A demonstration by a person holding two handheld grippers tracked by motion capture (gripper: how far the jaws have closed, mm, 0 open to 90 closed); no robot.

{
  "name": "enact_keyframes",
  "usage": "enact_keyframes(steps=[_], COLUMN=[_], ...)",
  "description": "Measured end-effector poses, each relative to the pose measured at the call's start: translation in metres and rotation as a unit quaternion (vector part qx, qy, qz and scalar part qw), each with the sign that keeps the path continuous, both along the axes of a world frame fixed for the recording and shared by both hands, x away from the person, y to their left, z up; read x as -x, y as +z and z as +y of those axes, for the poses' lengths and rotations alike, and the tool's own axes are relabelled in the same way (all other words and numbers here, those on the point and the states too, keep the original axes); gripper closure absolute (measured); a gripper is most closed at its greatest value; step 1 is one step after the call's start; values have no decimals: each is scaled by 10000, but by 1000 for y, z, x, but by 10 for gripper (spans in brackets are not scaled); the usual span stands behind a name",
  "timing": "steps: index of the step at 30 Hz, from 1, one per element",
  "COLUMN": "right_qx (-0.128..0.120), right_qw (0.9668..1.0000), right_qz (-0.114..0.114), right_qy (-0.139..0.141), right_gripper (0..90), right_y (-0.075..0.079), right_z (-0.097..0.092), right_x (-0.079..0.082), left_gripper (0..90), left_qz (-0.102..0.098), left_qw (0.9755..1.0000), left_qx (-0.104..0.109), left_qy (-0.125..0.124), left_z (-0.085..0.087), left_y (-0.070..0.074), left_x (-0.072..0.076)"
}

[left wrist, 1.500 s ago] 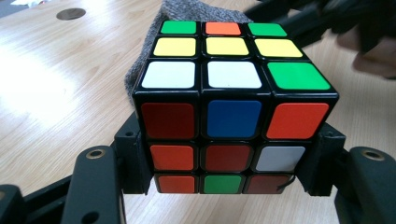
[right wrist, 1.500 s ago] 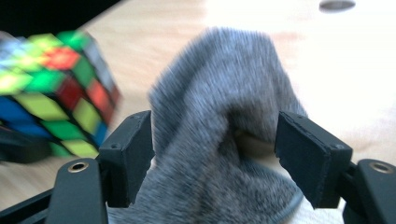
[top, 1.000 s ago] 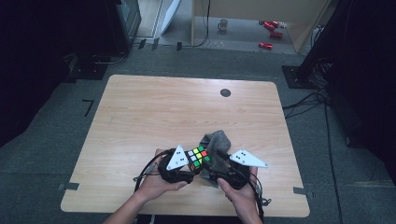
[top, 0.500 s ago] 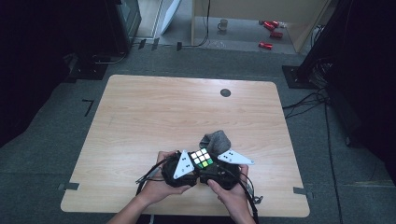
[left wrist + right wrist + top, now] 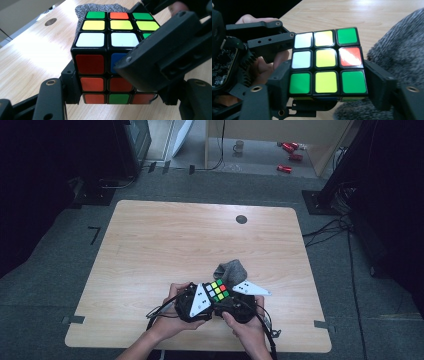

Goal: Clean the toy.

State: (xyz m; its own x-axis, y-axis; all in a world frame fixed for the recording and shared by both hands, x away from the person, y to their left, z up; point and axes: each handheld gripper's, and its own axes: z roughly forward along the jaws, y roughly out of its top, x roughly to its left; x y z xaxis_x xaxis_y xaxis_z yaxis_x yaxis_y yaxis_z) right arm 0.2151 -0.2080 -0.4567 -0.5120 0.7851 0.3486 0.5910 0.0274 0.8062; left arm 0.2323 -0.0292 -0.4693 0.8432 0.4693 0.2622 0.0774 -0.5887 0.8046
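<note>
A scrambled colour cube is held up just above the table's near edge, between both grippers. My left gripper comes in from the left, and in the left gripper view its jaws clamp the cube's bottom layer. My right gripper comes in from the right. Its jaws have just been closing, and in the right gripper view they press on both sides of the cube's near row. A grey knitted cloth lies bunched just behind the cube.
The wooden table has a round dark cable hole near its far edge. Black cables trail from the grippers over the front edge. On the floor beyond are red cans and a mug.
The two hands have drawn closer together, the right gripper shifting left onto the cube. The cube has turned a little and sits slightly further right.
</note>
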Motion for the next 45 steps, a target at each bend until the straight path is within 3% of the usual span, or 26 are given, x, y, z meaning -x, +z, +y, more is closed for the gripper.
enact_keyframes(steps=[3, 12, 26, 30, 33, 40, 45], right_qx=[104, -295, -281, -409, -463, -780, -865], right_qw=[9999, 9993, 9994, 9990, 9988, 9966, 9958], right_qz=[-67, 210, 166, 134, 102, 242, 285], right_qy=[-20, -13, -63, -111, -118, -81, -94], right_gripper=[344, 349, 350, 350, 350, 350, 348], right_y=[0, -2, 0, 3, 6, 6, 6], right_z=[0, -8, -6, -10, -13, -17, -18], right_x=[0, -2, 0, 1, 1, 0, 0], left_gripper=[350, 348, 323, 308, 311, 350, 349], left_qz=[56, 130, 406, 546, 587, 335, 195], left_qw=[10000, 9998, 9985, 9984, 9979, 9989, 9994], left_qx=[1, 115, 289, 53, 229, 273, 241], left_qy=[27, -96, -206, -130, -160, -195, -180], left_z=[0, 2, 8, 7, 9, 11, 11], left_y=[-1, 0, -4, -11, -9, -8, -7], left_x=[0, -2, -8, -12, -12, -9, -7])
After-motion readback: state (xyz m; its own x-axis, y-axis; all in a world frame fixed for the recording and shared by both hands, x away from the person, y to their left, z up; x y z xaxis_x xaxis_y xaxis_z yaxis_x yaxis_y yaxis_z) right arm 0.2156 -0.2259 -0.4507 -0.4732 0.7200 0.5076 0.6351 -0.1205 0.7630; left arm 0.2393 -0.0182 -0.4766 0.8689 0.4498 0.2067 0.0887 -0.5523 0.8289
